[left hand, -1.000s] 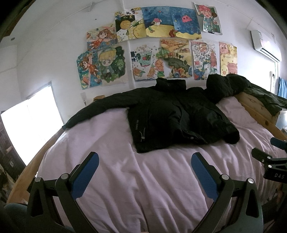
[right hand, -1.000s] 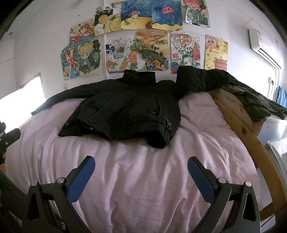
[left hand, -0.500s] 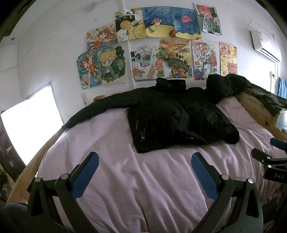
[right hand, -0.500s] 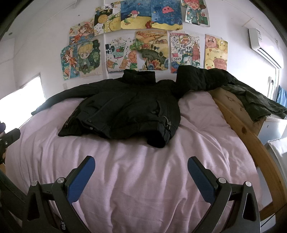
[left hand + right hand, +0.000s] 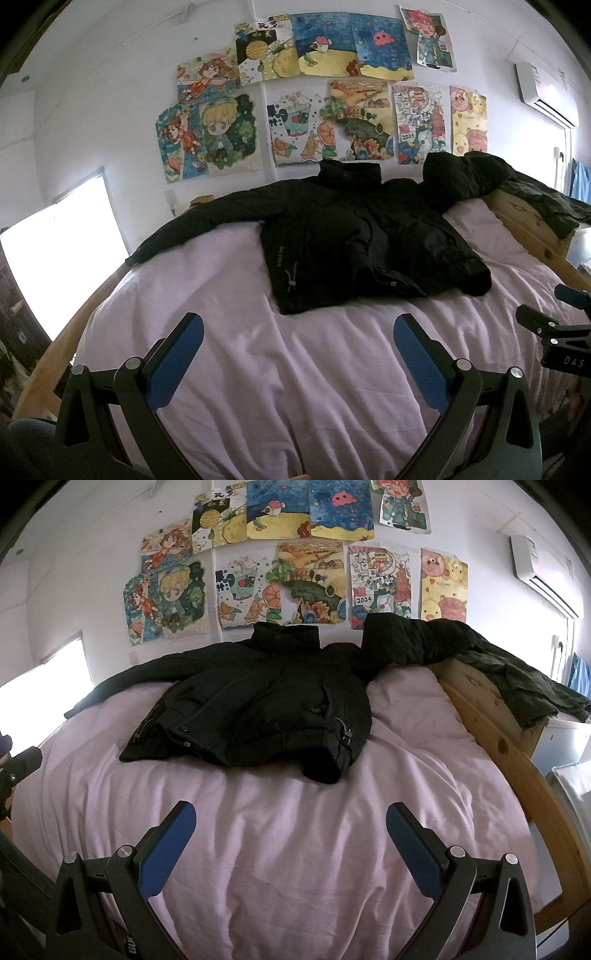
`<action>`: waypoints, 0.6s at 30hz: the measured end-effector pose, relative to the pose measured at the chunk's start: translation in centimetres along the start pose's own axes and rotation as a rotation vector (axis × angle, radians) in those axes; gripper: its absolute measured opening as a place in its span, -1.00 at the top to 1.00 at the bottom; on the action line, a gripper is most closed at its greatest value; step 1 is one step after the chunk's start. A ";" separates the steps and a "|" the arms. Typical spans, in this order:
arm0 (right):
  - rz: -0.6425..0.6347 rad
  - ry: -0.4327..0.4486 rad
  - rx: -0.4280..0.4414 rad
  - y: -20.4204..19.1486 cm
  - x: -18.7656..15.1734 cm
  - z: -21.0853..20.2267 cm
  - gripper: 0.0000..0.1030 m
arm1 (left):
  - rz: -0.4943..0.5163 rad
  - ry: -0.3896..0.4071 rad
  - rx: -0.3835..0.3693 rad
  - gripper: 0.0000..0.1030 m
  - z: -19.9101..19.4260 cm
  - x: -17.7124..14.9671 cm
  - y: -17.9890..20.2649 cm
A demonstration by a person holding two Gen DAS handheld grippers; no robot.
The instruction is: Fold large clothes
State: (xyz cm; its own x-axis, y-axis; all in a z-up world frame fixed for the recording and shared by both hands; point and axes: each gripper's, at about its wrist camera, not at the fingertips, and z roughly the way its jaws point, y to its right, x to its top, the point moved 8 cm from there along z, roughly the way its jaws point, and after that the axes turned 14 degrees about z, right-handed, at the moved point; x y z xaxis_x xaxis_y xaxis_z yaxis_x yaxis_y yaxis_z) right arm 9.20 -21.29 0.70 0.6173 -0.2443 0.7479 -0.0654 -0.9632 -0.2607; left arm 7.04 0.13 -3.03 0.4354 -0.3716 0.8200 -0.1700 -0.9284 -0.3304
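- Black jacket point(image 5: 354, 243) lies on the pink bed point(image 5: 295, 369), collar at the wall; left tongs point(image 5: 299, 354) and right tongs point(image 5: 291, 834) hover spread, empty.
- Puffy fabric could slide out of a shallow pinch.
- The sleeve point(image 5: 413, 642) draped on the wooden frame point(image 5: 491, 716) might snag.

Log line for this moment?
left: open, above sheet | right: open, above sheet | jacket: flat on bed, untouched, one sleeve folded in

One black jacket point(image 5: 354, 236) on one bed point(image 5: 295, 369), far half. One dark green garment point(image 5: 517, 679) over far-right bed frame. Eleven drawings point(image 5: 321, 96) on far wall. One air conditioner point(image 5: 546, 92), far right. Two grippers: left gripper point(image 5: 298, 334), right gripper point(image 5: 291, 818).
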 end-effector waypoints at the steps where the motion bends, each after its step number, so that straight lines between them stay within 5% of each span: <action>1: 0.000 0.000 0.000 0.0 0.0 0.0 -1.00 | 0.000 0.000 0.000 -0.96 0.0 0.0 0.0; 18: 0.003 -0.004 0.000 0.3 -0.2 0.2 -1.00 | -0.001 -0.001 0.000 -0.96 0.0 0.0 0.0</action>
State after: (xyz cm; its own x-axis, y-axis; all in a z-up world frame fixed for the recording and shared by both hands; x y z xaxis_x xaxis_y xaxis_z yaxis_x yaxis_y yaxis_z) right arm 9.23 -21.56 0.35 0.6200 -0.2467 0.7448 -0.0672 -0.9625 -0.2628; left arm 7.03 0.10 -3.07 0.4361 -0.3706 0.8201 -0.1692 -0.9288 -0.3297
